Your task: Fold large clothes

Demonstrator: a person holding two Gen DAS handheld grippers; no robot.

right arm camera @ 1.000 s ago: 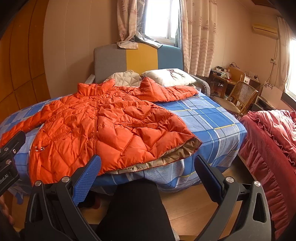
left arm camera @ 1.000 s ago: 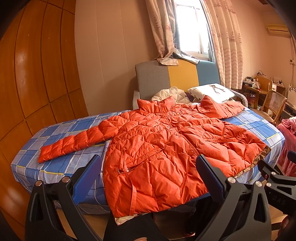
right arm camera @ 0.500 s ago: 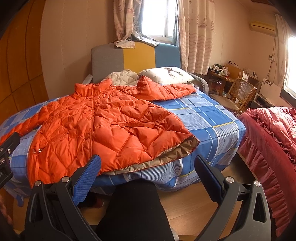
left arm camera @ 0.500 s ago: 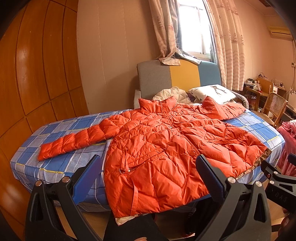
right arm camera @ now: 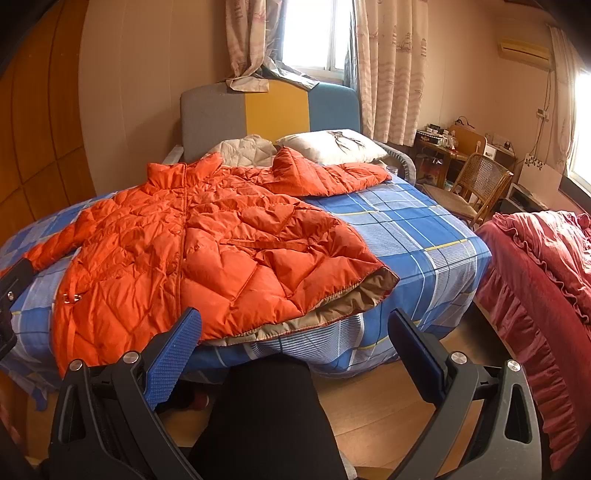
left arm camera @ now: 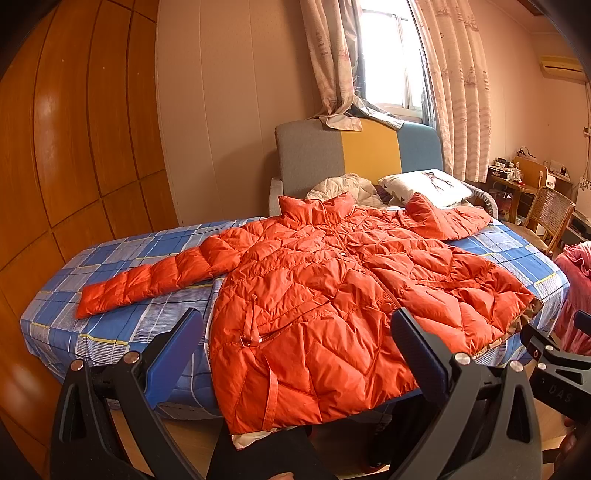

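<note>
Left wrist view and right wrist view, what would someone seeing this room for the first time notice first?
The big orange puffer jacket spread front-up across the blue checked bed, its hem hanging over the near edge and one sleeve stretched out flat to the side. Behind it stands a grey, yellow and blue headboard under a bright window. Both grippers, left and right, hang open before the bed, holding nothing.
</note>
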